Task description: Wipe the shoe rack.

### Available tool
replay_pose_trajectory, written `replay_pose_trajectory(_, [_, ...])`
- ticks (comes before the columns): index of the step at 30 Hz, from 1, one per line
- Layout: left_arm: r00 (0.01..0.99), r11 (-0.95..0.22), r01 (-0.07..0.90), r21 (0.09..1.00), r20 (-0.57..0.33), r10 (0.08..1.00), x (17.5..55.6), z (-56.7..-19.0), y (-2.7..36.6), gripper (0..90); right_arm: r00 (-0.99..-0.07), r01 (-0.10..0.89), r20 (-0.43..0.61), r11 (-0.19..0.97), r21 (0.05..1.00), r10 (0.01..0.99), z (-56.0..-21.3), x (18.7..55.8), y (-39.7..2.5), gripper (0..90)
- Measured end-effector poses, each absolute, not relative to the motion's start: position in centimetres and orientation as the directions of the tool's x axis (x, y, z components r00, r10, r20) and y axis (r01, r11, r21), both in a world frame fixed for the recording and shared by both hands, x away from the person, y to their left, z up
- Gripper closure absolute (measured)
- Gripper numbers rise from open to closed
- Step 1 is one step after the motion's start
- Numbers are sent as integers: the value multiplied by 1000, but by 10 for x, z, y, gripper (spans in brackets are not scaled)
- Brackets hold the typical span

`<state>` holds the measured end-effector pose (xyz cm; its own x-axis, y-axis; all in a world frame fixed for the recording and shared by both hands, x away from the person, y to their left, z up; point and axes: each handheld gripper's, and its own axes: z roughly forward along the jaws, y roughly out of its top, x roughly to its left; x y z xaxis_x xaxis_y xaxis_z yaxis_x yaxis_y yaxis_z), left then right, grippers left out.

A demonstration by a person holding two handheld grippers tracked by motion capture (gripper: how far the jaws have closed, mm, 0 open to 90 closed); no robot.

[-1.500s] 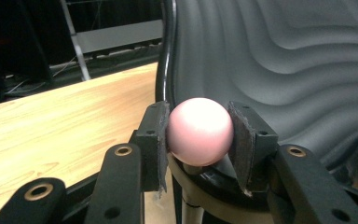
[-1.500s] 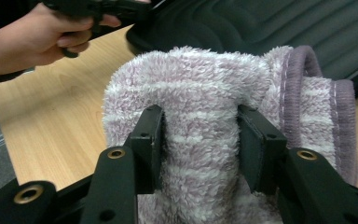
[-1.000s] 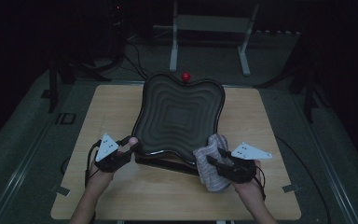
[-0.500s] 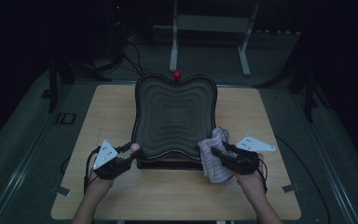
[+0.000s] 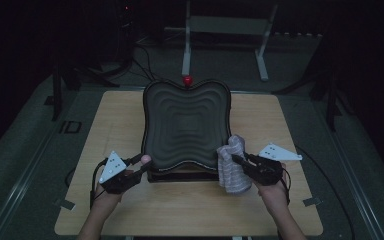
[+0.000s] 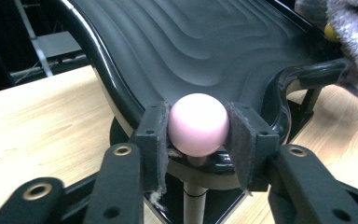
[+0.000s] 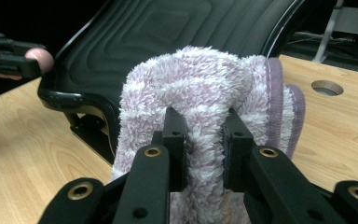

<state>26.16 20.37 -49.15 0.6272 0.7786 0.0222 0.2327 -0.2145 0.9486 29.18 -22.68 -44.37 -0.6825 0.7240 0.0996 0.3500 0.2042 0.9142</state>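
A dark ridged tray [image 5: 185,125] stands on a low black base at the middle of the wooden table [image 5: 290,210]. A pink ball knob [image 5: 145,160] sticks out at its near left corner, and my left gripper [image 5: 142,161] is shut on it. The left gripper view shows the ball [image 6: 198,123] squeezed between the two pads, with the tray [image 6: 191,51] rising behind. My right gripper [image 5: 235,159] is shut on a fluffy purple and white cloth [image 5: 230,170], which rests against the tray's near right corner. The cloth [image 7: 200,88] bulges over the jaws in the right gripper view.
A red knob [image 5: 186,80] sits at the tray's far edge, and a yellow knob [image 6: 330,31] peeks out beside the cloth. The table has a round hole [image 7: 327,87] to the right. A metal frame [image 5: 225,30] and cables lie on the dark floor behind.
The tray has swung from skewed to square with the table. My right gripper has carried the cloth up to the tray's near right corner. The left gripper stays on the pink ball.
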Motion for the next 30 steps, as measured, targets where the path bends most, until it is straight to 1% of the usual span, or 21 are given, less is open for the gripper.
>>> replay_pose_trajectory(6, [618, -128, 232, 964, -45, 785, 261, -488, 216, 407, -656, 317, 87, 169, 933, 750, -430, 288, -246, 761])
replay_pose_trajectory(9, [644, -134, 218, 967, -39, 764, 259, -488, 219, 345, -620, 316, 98, 134, 939, 779, -424, 293, -262, 761])
replay_pose_trajectory(10, [651, -132, 218, 967, -43, 758, 258, -488, 219, 339, -606, 317, 100, 125, 940, 789, -424, 295, -267, 761])
replay_pose_trajectory(12, [650, -140, 214, 967, -34, 759, 257, -490, 219, 282, -583, 316, 102, 109, 942, 806, -423, 300, -276, 761])
replay_pose_trajectory(16, [656, -154, 218, 964, -28, 755, 254, -494, 220, 208, -537, 322, 105, 88, 943, 837, -424, 310, -290, 761])
replay_pose_trajectory(20, [655, -147, 216, 965, -32, 755, 252, -498, 224, 192, -487, 355, 114, 77, 932, 866, -435, 329, -302, 760])
replay_pose_trajectory(23, [647, -135, 212, 968, -35, 761, 250, -499, 229, 178, -466, 380, 125, 71, 922, 876, -446, 345, -308, 759])
replay_pose_trajectory(28, [633, -150, 223, 963, -26, 774, 247, -507, 239, 163, -425, 403, 122, 67, 913, 897, -460, 374, -316, 754])
replay_pose_trajectory(30, [629, -152, 231, 961, -29, 776, 246, -512, 242, 149, -407, 423, 147, 44, 905, 901, -466, 386, -321, 753])
